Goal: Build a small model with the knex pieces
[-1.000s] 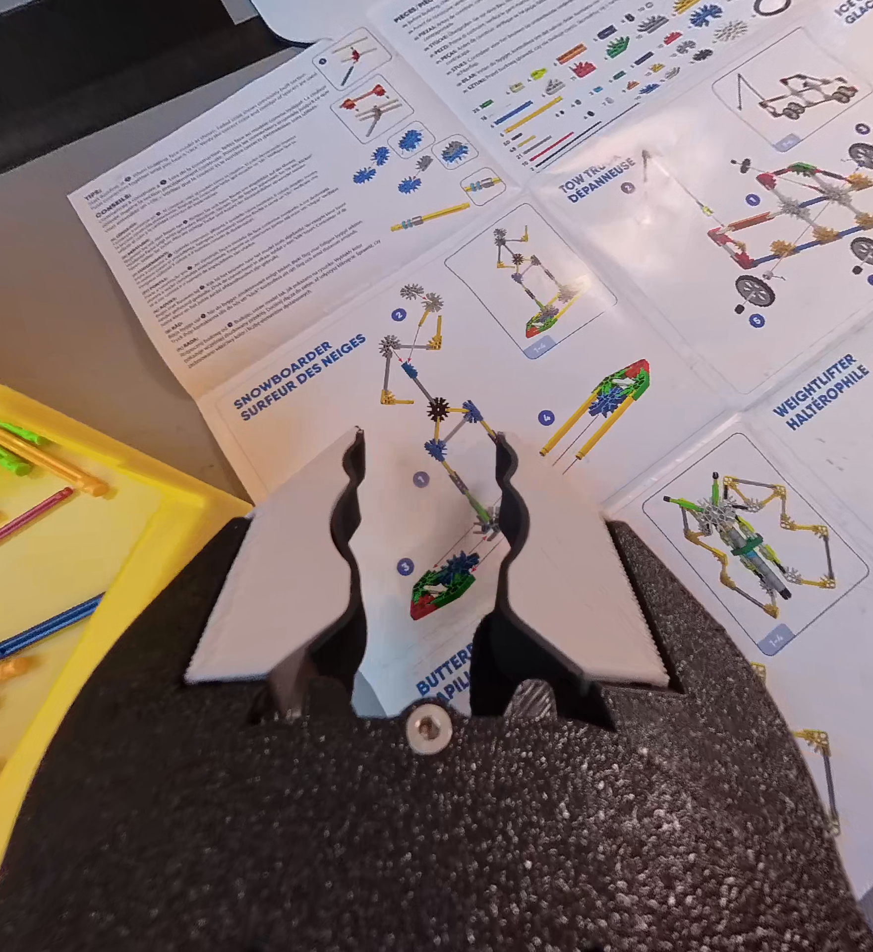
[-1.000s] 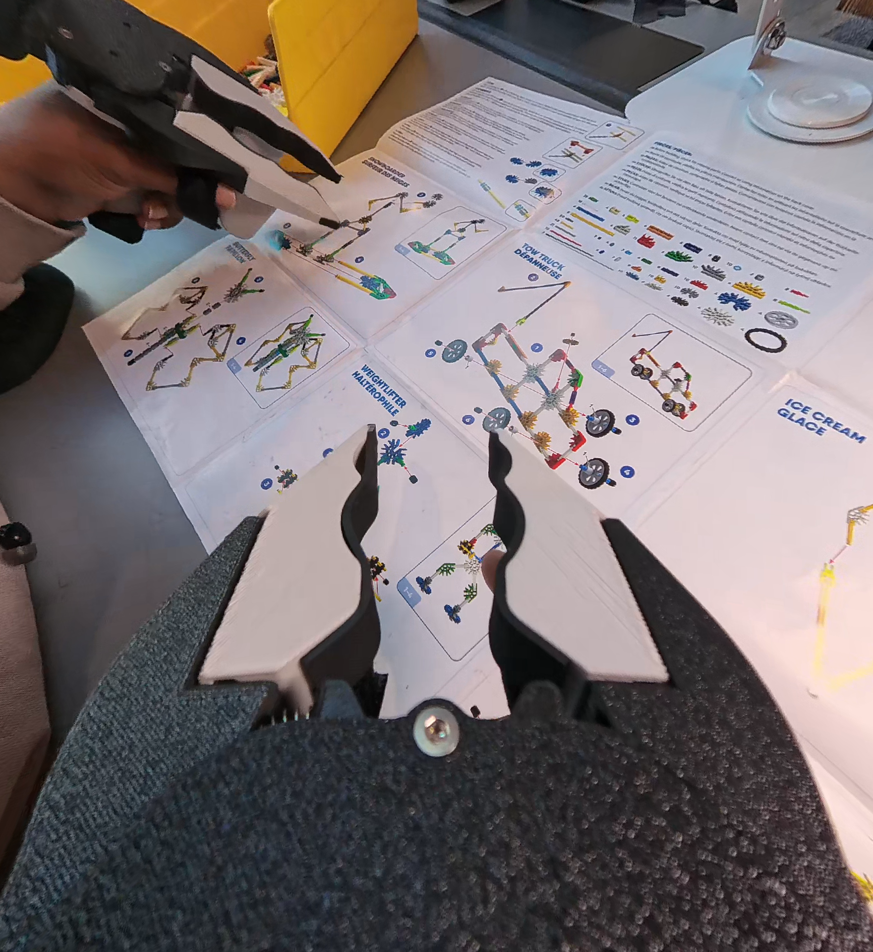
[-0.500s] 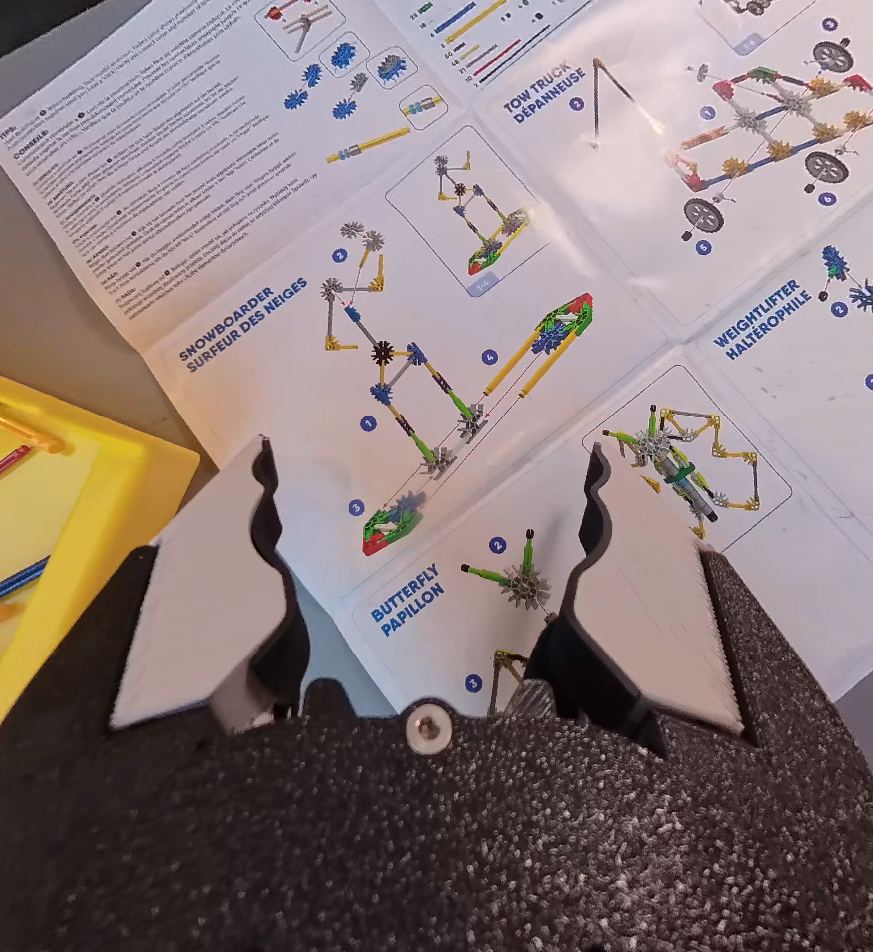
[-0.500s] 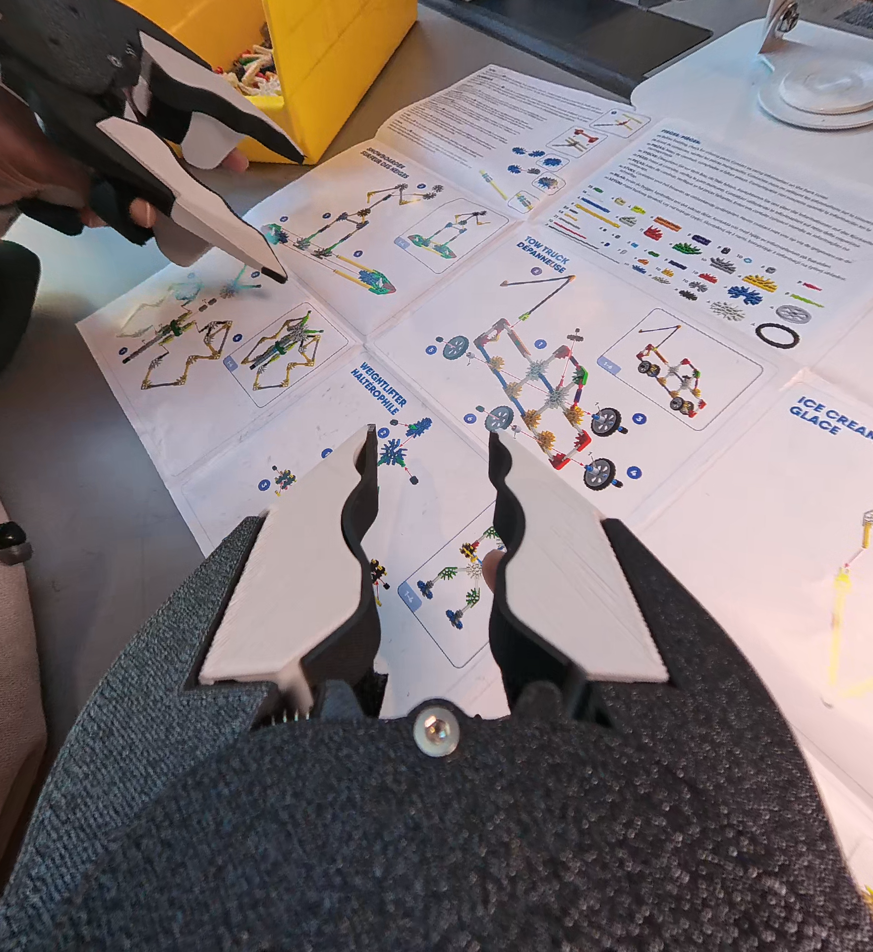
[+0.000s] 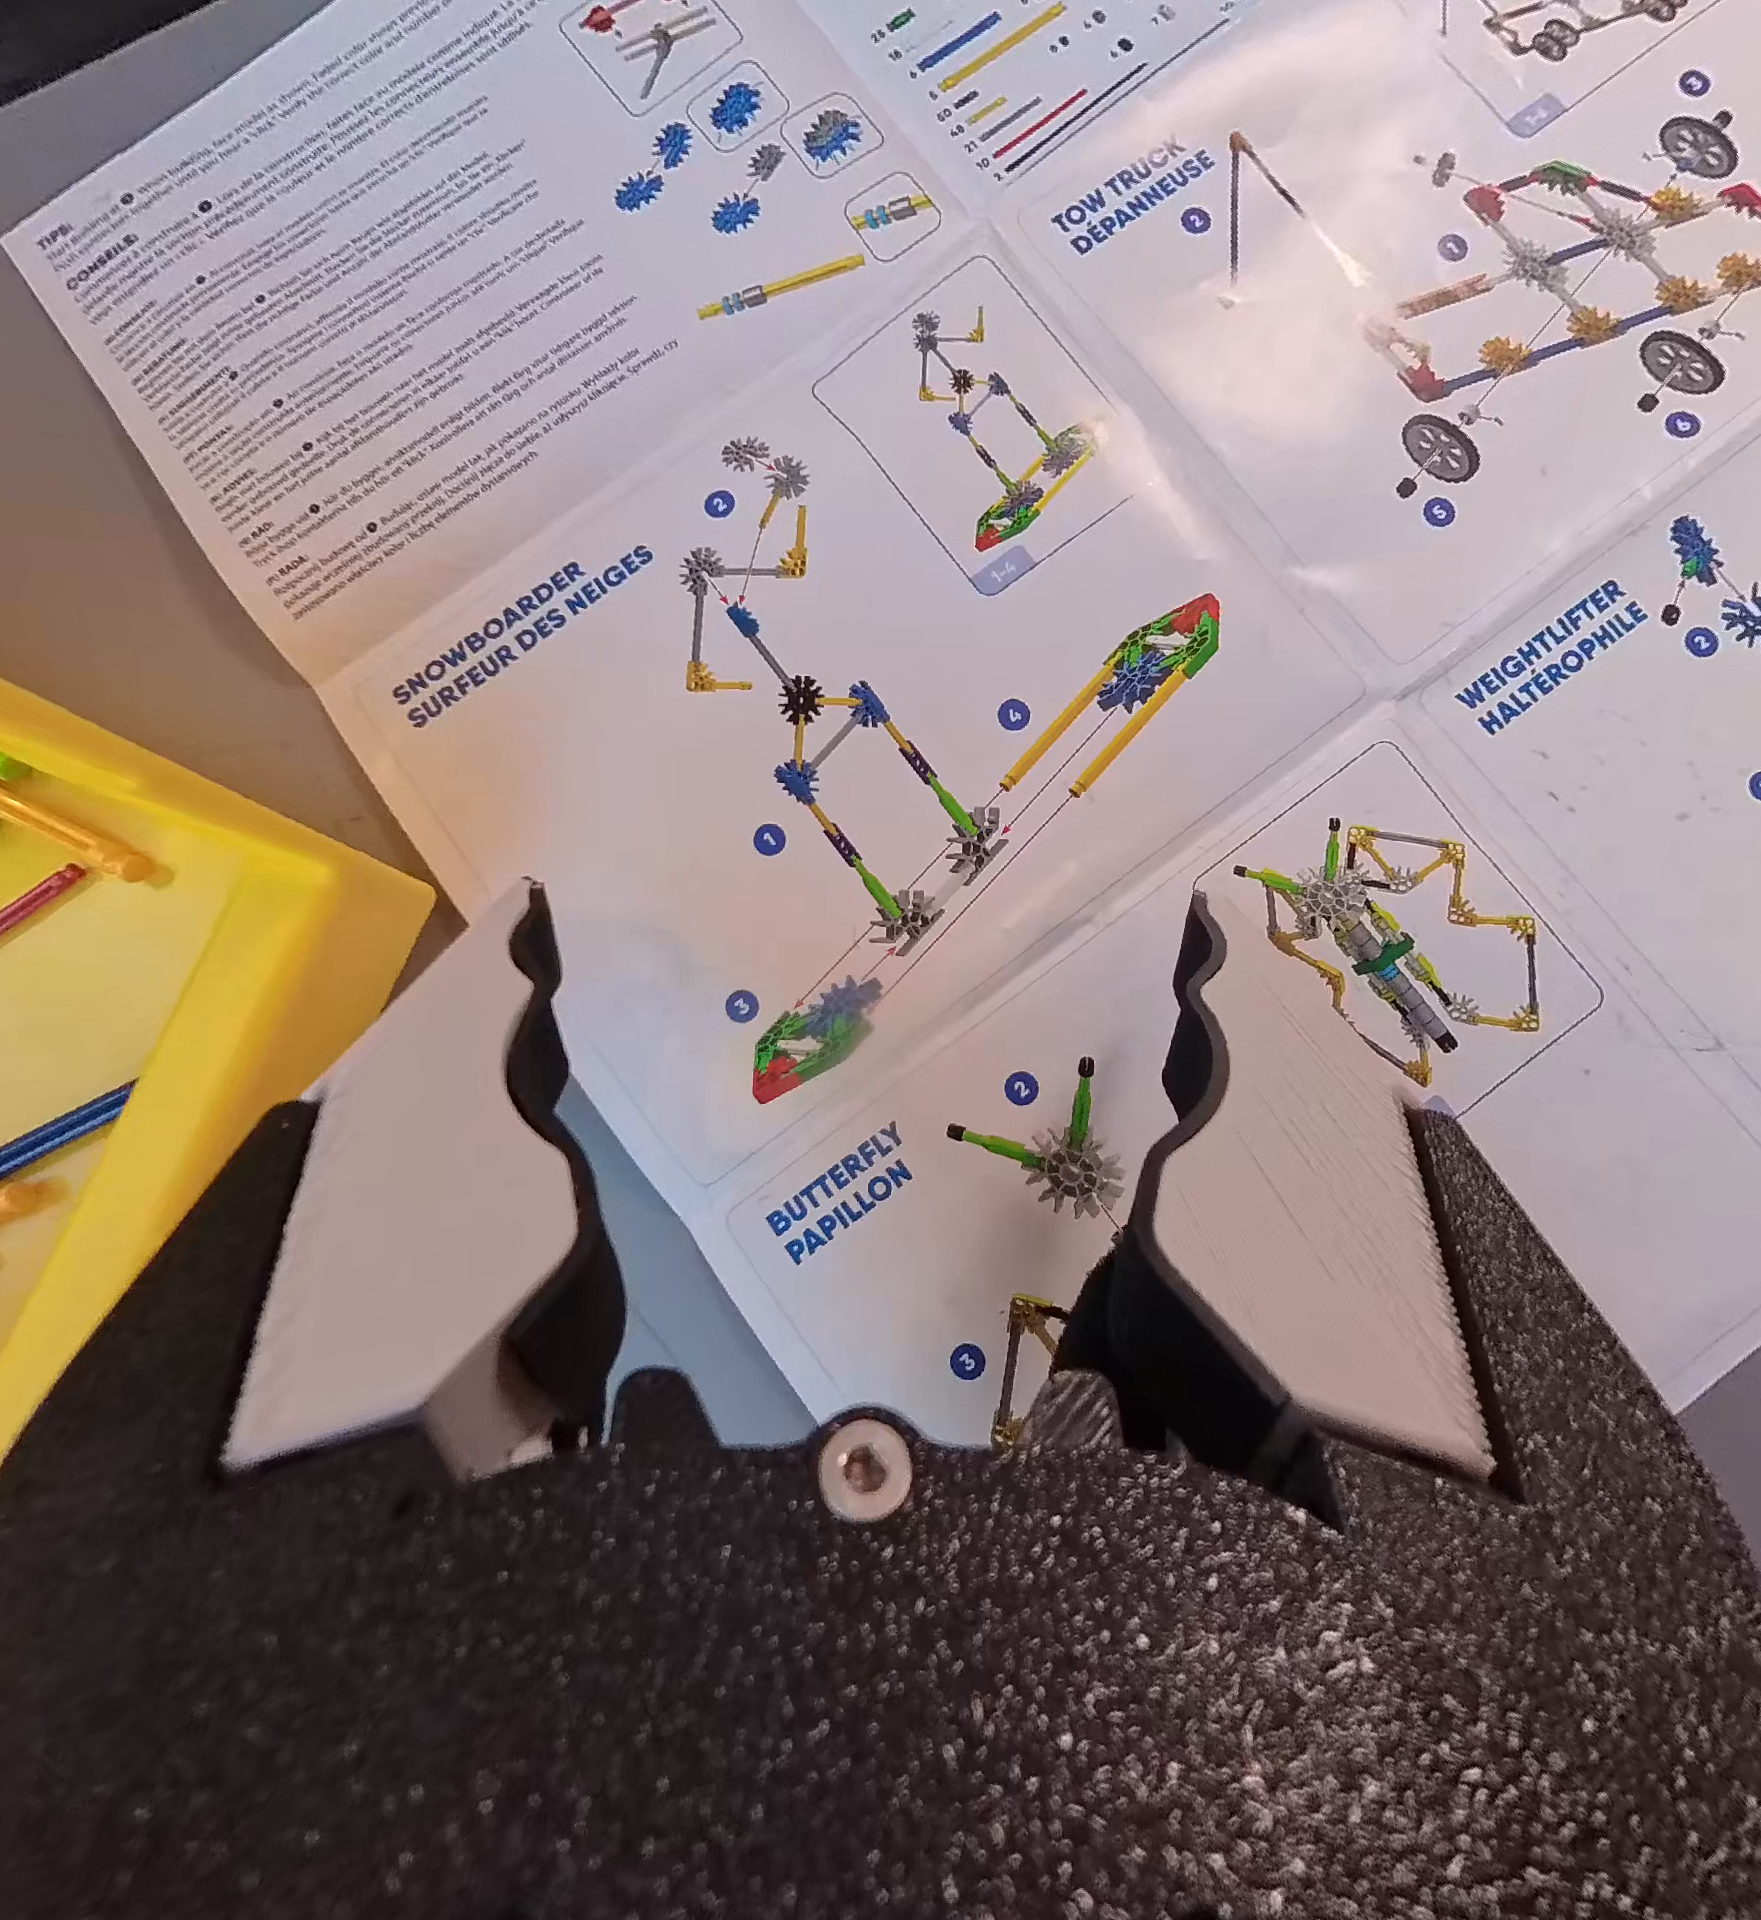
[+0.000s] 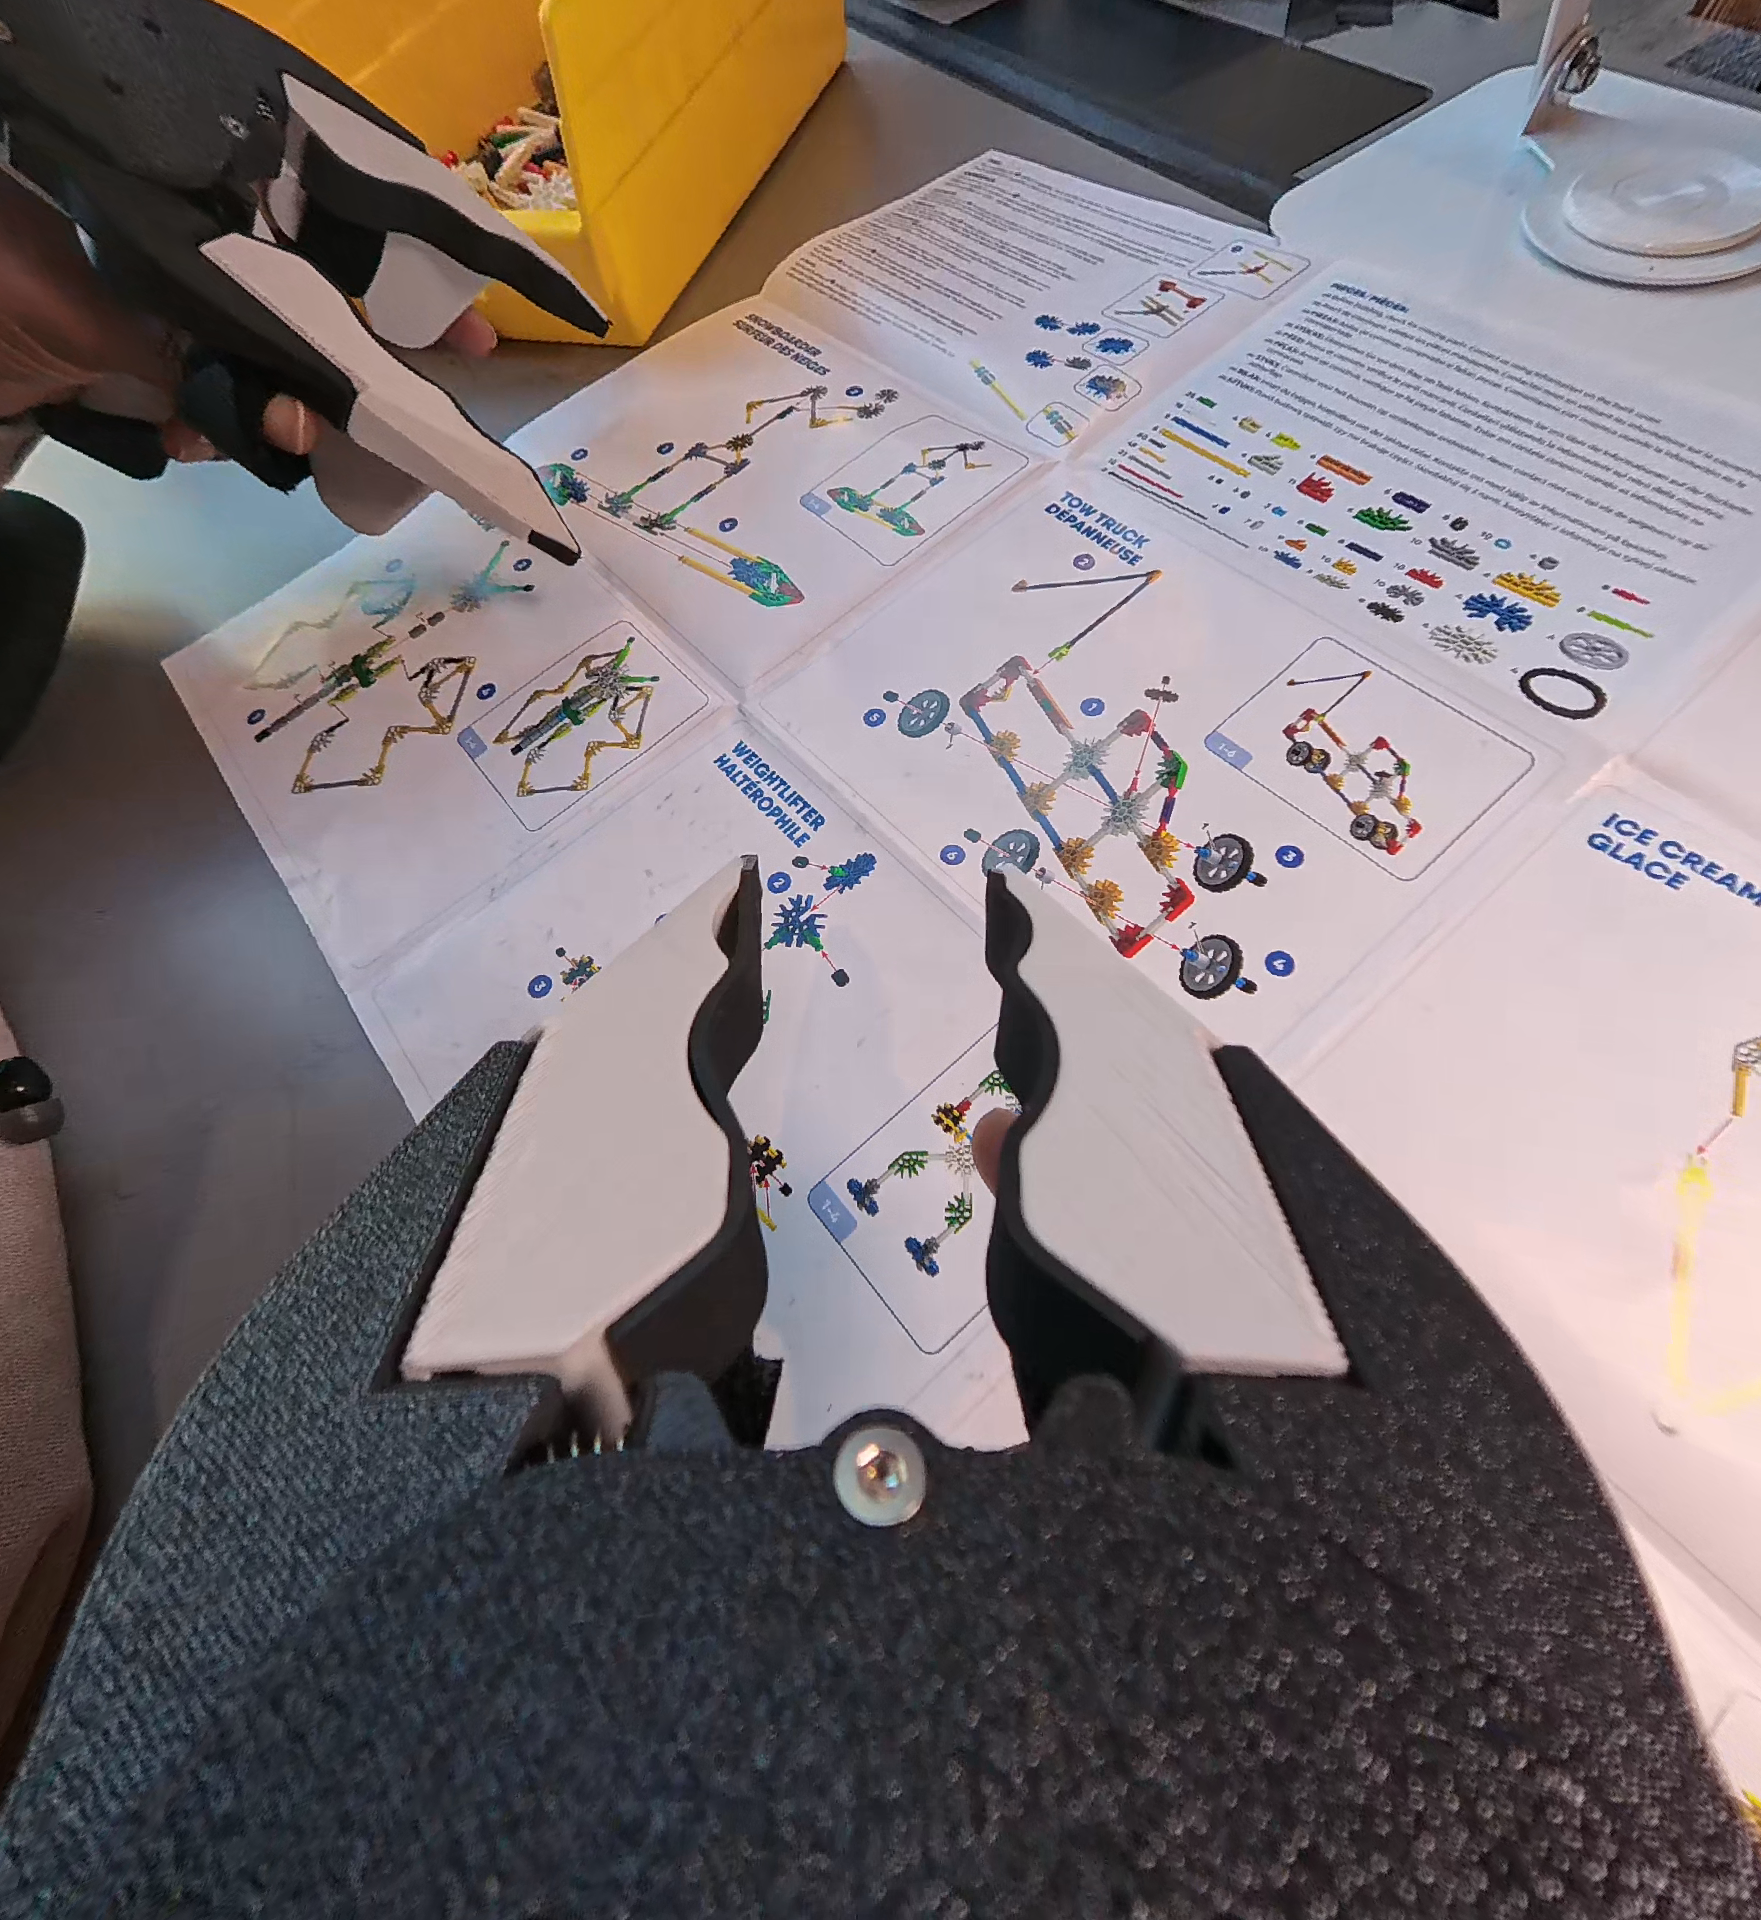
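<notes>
The left gripper [image 5: 860, 904], its wavy-edged white fingers spread wide and empty, hovers over a creased, glossy instruction sheet [image 5: 1219, 665] unfolded on a grey table [image 5: 76, 468]. Just left lies a yellow plastic tray [image 5: 232, 977] of slim coloured rods [image 5: 34, 1143]. The right gripper [image 6: 868, 878], half open and holding nothing, hangs above the same sheet [image 6: 1478, 1039], near a yellow bin [image 6: 689, 135] and a white round base [image 6: 1665, 208].
</notes>
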A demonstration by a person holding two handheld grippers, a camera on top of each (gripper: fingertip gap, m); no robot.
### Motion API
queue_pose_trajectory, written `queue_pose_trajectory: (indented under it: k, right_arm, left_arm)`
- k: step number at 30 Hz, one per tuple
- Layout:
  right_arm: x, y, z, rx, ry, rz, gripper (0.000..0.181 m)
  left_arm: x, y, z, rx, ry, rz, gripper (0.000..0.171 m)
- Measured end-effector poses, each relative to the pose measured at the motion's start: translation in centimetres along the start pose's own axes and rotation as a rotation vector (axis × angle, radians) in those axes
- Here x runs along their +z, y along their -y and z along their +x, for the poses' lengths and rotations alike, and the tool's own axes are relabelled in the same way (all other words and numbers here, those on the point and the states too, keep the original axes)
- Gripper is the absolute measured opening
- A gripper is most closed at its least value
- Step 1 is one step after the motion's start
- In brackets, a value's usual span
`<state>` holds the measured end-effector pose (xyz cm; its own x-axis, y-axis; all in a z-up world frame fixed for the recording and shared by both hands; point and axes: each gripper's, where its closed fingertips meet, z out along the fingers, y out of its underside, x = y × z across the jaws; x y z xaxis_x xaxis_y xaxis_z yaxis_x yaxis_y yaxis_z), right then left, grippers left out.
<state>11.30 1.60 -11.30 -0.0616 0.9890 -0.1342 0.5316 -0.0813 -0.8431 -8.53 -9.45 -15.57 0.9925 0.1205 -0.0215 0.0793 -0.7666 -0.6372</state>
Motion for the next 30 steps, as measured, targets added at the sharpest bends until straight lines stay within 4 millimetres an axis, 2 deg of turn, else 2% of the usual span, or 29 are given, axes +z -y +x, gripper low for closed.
queue_pose_trajectory:
  k: [5,9,13,17,20,26,29,30]
  right_arm:
    - [0.0,-0.1,-0.1,-0.002,0.001,-0.002,0.042]
    - [0.1,-0.1,-0.1,-0.003,0.0,-0.004,0.042]
    - [0.0,-0.2,-0.1,-0.008,-0.001,-0.007,0.042]
    - [0.1,-0.4,-0.1,-0.009,0.001,-0.01,0.041]
    - [0.1,-0.5,0.0,-0.011,-0.002,-0.013,0.041]
    - [0.1,-0.9,0.6,-0.003,-0.023,-0.031,0.041]
    - [-0.3,-2.0,2.8,-0.045,-0.148,-0.107,0.045]
    - [-0.7,-2.3,3.8,-0.056,-0.19,-0.124,0.046]
  left_arm:
    - [0.0,0.3,-0.3,-0.027,-0.003,0.025,0.113]
    - [-0.1,0.7,-1.3,-0.074,0.002,0.07,0.094]
    - [-0.2,0.1,-2.6,-0.088,0.008,0.076,0.067]
    - [-0.3,0.0,-2.7,-0.085,-0.026,0.103,0.024]
    - [-0.4,0.2,-2.7,-0.047,-0.035,0.129,0.003]
    - [-1.0,-0.4,-3.3,0.062,-0.005,0.13,0.0]
    - [-1.6,-0.6,-3.7,0.07,-0.018,0.139,0.003]
    - [-1.6,-0.7,-3.7,0.069,-0.021,0.133,0.009]
